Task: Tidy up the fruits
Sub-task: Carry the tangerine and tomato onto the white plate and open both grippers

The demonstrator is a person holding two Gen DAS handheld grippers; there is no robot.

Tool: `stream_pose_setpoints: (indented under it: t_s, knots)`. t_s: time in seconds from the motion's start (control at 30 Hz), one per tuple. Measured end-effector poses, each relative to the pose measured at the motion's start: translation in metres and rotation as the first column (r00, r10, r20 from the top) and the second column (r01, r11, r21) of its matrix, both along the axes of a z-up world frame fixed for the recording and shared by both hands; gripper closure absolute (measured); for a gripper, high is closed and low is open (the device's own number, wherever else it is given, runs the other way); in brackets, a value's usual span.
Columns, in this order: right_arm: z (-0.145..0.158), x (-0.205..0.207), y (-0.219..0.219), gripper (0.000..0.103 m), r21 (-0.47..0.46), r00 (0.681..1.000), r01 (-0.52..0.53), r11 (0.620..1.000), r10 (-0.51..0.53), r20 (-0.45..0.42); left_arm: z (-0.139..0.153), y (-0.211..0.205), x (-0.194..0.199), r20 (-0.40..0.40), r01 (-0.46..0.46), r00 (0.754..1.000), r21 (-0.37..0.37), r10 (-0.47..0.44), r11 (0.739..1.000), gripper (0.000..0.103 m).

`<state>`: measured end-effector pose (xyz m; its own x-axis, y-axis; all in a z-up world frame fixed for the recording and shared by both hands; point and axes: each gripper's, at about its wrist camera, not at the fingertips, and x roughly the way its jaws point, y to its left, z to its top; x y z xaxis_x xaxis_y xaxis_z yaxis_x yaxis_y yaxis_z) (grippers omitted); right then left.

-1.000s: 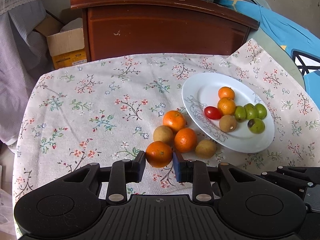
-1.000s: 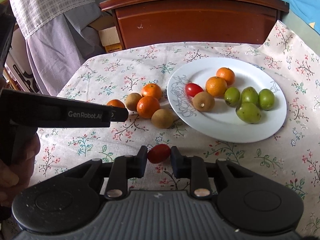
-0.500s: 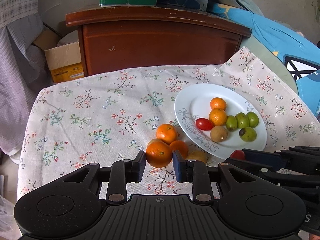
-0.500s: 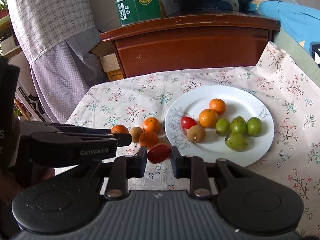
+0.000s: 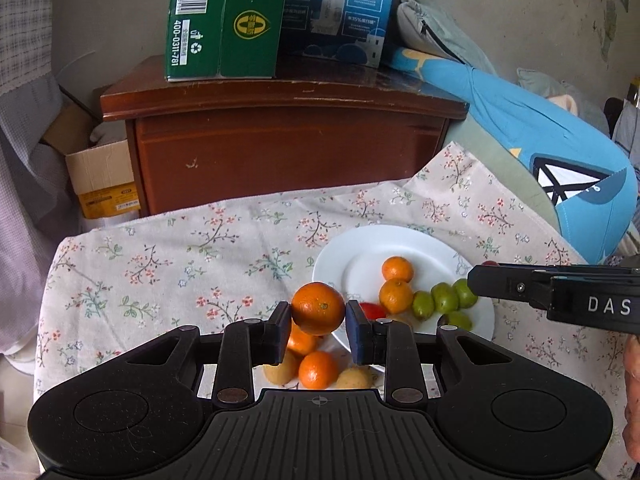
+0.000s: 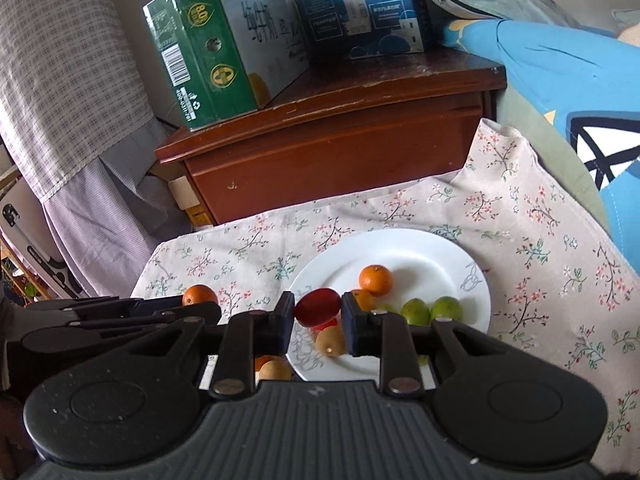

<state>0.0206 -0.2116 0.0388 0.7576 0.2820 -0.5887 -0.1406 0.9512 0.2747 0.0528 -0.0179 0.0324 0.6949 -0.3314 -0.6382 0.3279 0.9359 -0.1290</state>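
Observation:
My left gripper [image 5: 318, 318] is shut on an orange mandarin [image 5: 318, 307], held in the air above the loose fruit on the cloth. Below it lie two more mandarins [image 5: 318, 368] and two brown fruits [image 5: 352, 378]. My right gripper [image 6: 318, 312] is shut on a red cherry tomato [image 6: 318, 307], raised over the near edge of the white plate [image 6: 420, 256]. The plate [image 5: 360, 256] holds mandarins [image 5: 397, 269], green fruits [image 5: 444, 296], a brown fruit [image 6: 330, 340] and another red tomato [image 5: 372, 310]. The right gripper's fingers [image 5: 520, 286] reach in from the right in the left wrist view.
A floral cloth [image 5: 180, 260] covers the table. Behind it stands a brown wooden cabinet [image 5: 280, 140] bearing a green carton [image 5: 224, 20] and a blue carton [image 5: 340, 8]. A blue cushion [image 5: 560, 160] lies at the right, a cardboard box [image 5: 104, 180] and hanging checked cloth [image 6: 60, 60] at the left.
Both grippers have risen from the cloth with their fruit. The mandarin left the loose pile; the tomato now hangs over the plate's near edge. The cartons on the cabinet have come into view.

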Motion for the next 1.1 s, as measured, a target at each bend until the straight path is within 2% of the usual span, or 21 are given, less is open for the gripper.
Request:
stream_pose_setpoints:
  t_s: [0.1, 0.2, 0.67, 1.1]
  knots:
    - [0.006, 0.01, -0.012, 0.078, -0.017, 1.0, 0.02, 1.0, -0.02, 0.019, 0.003, -0.003, 0.007, 0.005, 0.01, 1.0, -0.007, -0.01, 1.0, 0.076]
    - [0.005, 0.021, -0.024, 0.078, 0.008, 0.999, 0.041, 0.999, -0.041, 0.013, 0.002, -0.008, 0.015, -0.002, 0.019, 1.0, -0.009, -0.019, 1.0, 0.076]
    - [-0.025, 0.055, -0.052, 0.078, 0.148, 0.99, 0.113, 0.983, -0.097, -0.106, -0.017, -0.042, 0.054, -0.04, 0.092, 0.995, -0.029, -0.093, 0.995, 0.076]
    - [-0.054, 0.073, -0.057, 0.076, 0.166, 0.973, 0.163, 0.973, -0.13, -0.192, -0.036, -0.055, 0.074, -0.082, 0.104, 0.991, -0.046, -0.107, 0.994, 0.076]
